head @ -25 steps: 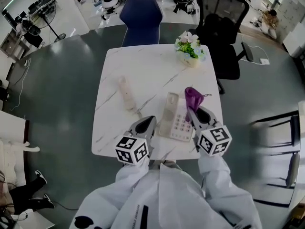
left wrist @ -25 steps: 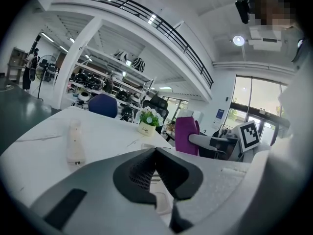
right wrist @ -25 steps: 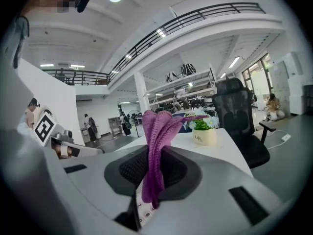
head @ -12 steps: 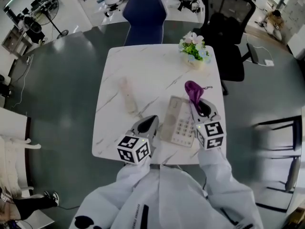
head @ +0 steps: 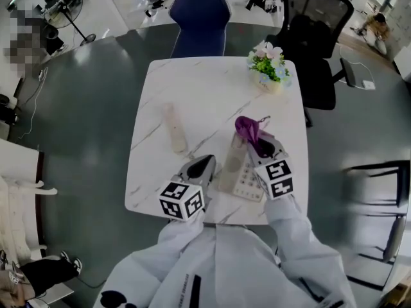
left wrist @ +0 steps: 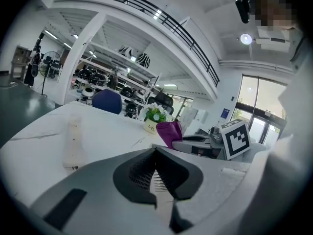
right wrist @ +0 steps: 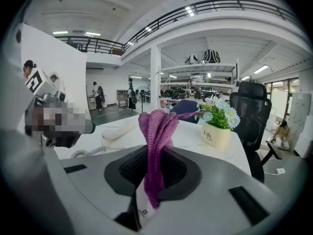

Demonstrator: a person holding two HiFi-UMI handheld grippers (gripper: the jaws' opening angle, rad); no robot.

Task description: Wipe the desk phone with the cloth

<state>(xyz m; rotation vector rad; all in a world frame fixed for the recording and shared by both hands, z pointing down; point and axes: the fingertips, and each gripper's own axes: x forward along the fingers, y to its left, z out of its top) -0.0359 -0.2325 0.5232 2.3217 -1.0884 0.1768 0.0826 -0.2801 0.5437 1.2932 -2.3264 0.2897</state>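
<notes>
- Right gripper (head: pixel 255 144) (right wrist: pixel 145 196) – jaws are clamping the purple cloth (head: pixel 248 128) (right wrist: pixel 157 131), which is sticking up out of them in a bunched fold, its label hanging at the base.
- Cloth – in the head view it is sitting over the far end of the phone (head: pixel 244 175); whether it is touching the phone cannot be told.
- Phone – base is lying on the table (head: pixel 192 88) at the near right, partly under the right gripper, keypad showing just left of the marker cube.
- Handset (head: pixel 174 130) (left wrist: pixel 73 142) (right wrist: pixel 119 129) – it is lying off the base, on the tabletop left of the phone and apart from both grippers.
- Cord (right wrist: pixel 82 153) – it is coiling on the table near the handset.
- Left gripper (head: pixel 204 167) (left wrist: pixel 155 176) – jaws are pressing together with nothing between them; it is hanging over the near edge, just left of the phone.
- Flower pot (head: pixel 270 69) (right wrist: pixel 215 132) (left wrist: pixel 155 117) – it is standing at the far right corner, well beyond the cloth.
</notes>
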